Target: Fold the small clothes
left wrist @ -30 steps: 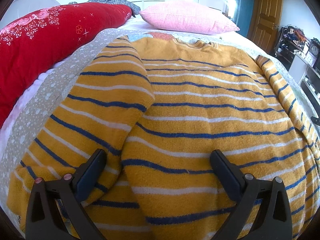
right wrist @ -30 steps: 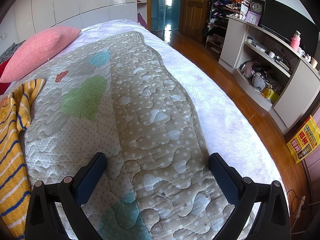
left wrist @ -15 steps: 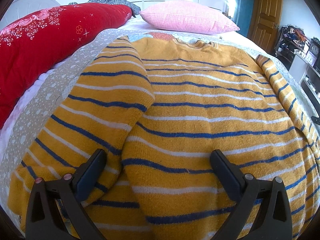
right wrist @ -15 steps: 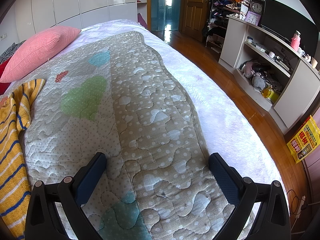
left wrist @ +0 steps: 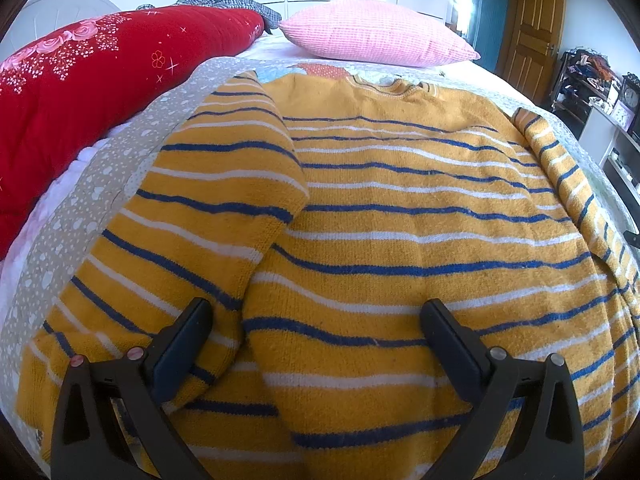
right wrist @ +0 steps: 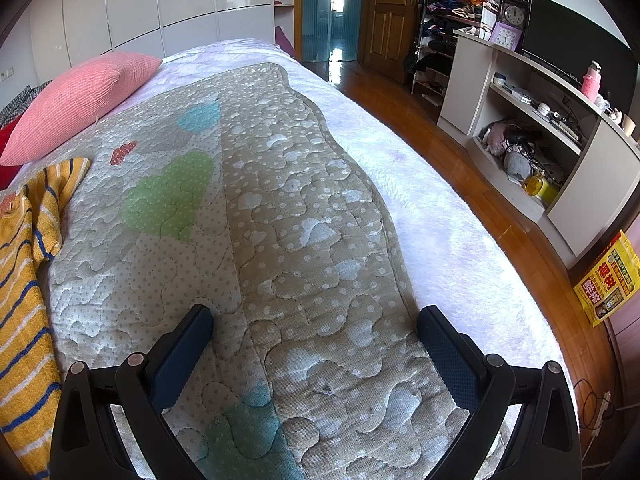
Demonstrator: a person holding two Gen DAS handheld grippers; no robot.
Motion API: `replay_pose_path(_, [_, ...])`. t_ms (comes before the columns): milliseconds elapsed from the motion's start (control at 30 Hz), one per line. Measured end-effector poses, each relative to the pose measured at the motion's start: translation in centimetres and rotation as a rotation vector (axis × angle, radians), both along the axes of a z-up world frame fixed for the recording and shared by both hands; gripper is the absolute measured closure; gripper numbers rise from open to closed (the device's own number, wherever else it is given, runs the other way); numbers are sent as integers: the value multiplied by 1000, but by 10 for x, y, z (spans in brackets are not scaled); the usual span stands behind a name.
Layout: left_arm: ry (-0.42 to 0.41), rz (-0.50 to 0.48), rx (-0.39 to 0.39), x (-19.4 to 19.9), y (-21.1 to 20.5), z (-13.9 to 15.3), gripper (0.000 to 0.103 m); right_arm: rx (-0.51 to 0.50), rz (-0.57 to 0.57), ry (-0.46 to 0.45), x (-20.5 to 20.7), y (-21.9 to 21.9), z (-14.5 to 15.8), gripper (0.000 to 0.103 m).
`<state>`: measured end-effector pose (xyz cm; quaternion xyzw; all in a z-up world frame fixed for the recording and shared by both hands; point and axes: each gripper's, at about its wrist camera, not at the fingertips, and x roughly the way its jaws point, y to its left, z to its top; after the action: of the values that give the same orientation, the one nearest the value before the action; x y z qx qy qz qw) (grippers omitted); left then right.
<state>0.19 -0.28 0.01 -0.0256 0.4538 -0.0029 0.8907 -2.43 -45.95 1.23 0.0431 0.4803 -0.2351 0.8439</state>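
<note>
A yellow sweater (left wrist: 400,208) with blue and white stripes lies flat on the bed, neck toward the pillow. Its left sleeve (left wrist: 208,200) is folded in over the body; its right sleeve (left wrist: 568,176) lies along the right side. My left gripper (left wrist: 316,328) is open and empty, hovering just over the sweater's hem. My right gripper (right wrist: 314,332) is open and empty over the bare quilt, with the sweater's edge (right wrist: 24,280) at its far left.
A quilted mat (right wrist: 280,208) covers the white bed. A pink pillow (left wrist: 376,32) and a red quilt (left wrist: 88,80) lie at the head and left. The bed's right edge drops to a wooden floor (right wrist: 480,184) with shelves (right wrist: 540,120) beyond.
</note>
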Motion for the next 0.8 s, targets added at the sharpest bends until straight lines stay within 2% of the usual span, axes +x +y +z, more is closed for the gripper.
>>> replay_pose_path(567, [1, 2, 13, -1, -1, 1, 0, -4, -4, 3, 1, 1, -1, 0])
replay_pose_path(800, [4, 0, 13, 1, 0, 0, 0, 74, -4, -4, 0, -11, 0, 0])
